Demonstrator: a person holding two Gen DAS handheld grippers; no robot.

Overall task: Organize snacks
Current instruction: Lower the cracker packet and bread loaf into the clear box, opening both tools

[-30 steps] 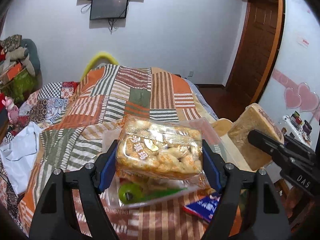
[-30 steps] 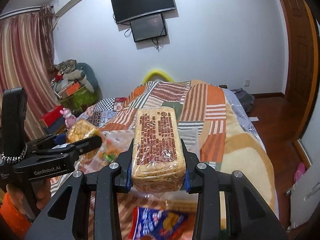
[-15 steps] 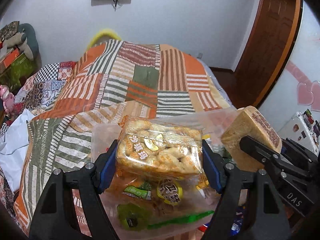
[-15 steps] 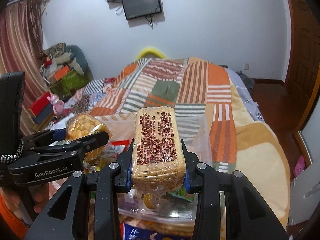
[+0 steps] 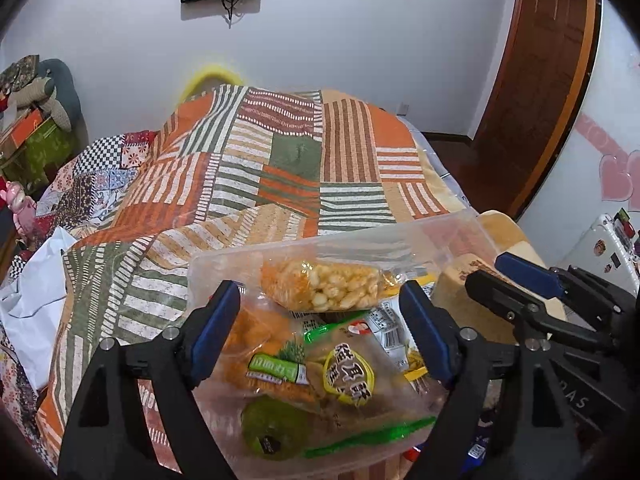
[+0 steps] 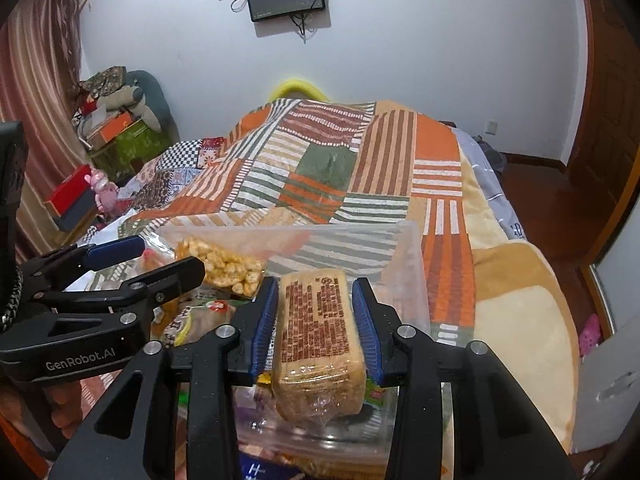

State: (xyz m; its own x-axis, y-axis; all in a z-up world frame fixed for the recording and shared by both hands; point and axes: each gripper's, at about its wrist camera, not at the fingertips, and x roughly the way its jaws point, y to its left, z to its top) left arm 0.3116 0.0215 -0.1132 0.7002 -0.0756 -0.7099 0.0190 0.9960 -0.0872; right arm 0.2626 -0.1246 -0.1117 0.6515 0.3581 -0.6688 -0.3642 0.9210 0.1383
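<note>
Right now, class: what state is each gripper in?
Left tongs: open, empty.
Right tongs: around tan printed rectangular snack packet; grip cannot be told.
</note>
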